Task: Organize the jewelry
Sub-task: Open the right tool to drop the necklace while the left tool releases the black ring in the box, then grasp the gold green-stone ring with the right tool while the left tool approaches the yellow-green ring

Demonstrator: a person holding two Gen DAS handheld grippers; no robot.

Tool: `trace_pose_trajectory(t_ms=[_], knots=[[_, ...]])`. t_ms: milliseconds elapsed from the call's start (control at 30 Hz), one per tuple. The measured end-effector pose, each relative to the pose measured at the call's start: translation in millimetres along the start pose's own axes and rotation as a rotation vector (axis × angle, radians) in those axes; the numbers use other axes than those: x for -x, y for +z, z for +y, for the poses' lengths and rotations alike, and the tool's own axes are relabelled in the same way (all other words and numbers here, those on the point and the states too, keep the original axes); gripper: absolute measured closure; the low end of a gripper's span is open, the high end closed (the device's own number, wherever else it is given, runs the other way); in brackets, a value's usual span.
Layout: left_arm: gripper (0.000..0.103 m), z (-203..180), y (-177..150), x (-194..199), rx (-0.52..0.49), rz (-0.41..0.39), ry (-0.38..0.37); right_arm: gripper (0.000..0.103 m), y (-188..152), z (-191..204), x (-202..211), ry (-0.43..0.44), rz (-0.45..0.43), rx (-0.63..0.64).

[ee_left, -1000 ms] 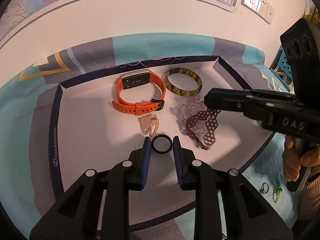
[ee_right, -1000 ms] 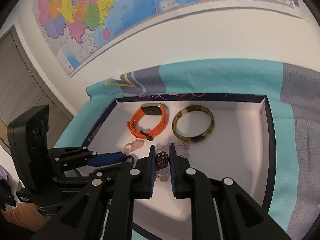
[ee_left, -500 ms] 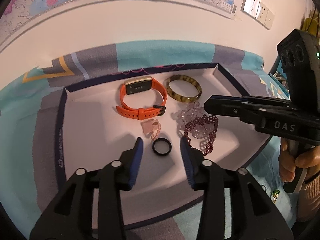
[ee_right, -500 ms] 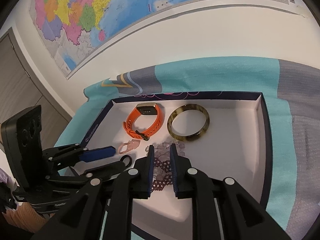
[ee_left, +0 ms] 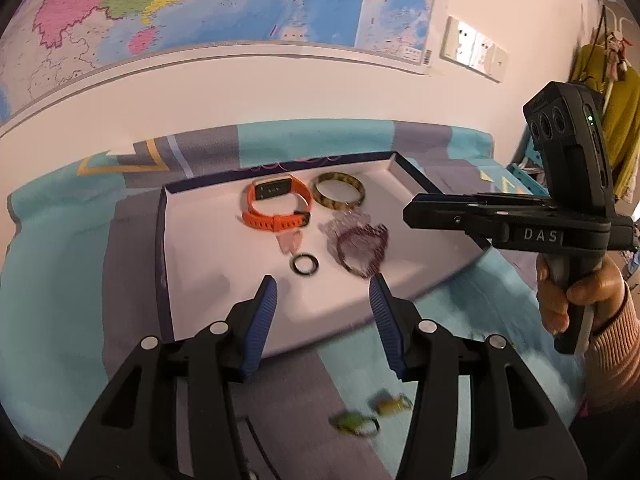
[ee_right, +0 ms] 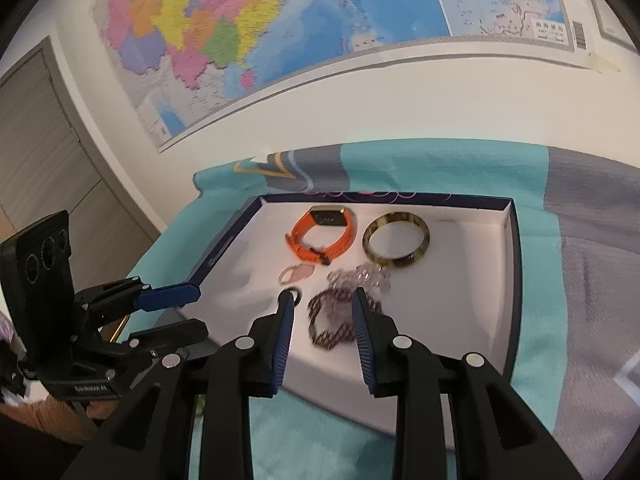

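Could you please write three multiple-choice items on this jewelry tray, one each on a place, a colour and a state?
1. Where does the black ring lie?
A. In the tray
B. On the cloth outside the tray
C. Between the left gripper's jaws

2. What colour is the watch strap?
A. Green
B. Orange
C. White

3. How does the left gripper stand?
A. Shut on the bangle
B. Shut on the watch
C. Jaws apart, holding nothing

Answers:
1 A, the ring rests on the tray's white floor, in front of the watch.
2 B, the strap is bright orange in both views.
3 C, its blue pads stand wide apart and the jaws are opening, with only the tray floor and cloth behind them.
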State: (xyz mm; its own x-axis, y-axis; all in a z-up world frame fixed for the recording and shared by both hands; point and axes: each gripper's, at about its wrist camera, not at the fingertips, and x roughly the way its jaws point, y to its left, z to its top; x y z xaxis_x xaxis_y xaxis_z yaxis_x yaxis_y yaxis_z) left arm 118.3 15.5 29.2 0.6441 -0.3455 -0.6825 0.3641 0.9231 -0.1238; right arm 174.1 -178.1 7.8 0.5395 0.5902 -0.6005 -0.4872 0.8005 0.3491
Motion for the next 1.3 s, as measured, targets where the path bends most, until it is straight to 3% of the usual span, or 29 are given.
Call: trace_pose_trajectory(t_ms=[467, 867, 1300], knots=[[0.055, -6, -43, 19, 0.015, 0.034, -0.006, 0.073, -53, 17, 32, -0.027, 0.043, 0.055], [0.053, -33, -74, 22, -0.033, 0.078, -0.064, 0.062, -108, 0, 62, -0.084, 0.086, -0.016], [0.053, -50, -65, 11, -0.121, 0.083, -0.034, 0.062, -137, 10, 69, -0.111, 0.099, 0.004]])
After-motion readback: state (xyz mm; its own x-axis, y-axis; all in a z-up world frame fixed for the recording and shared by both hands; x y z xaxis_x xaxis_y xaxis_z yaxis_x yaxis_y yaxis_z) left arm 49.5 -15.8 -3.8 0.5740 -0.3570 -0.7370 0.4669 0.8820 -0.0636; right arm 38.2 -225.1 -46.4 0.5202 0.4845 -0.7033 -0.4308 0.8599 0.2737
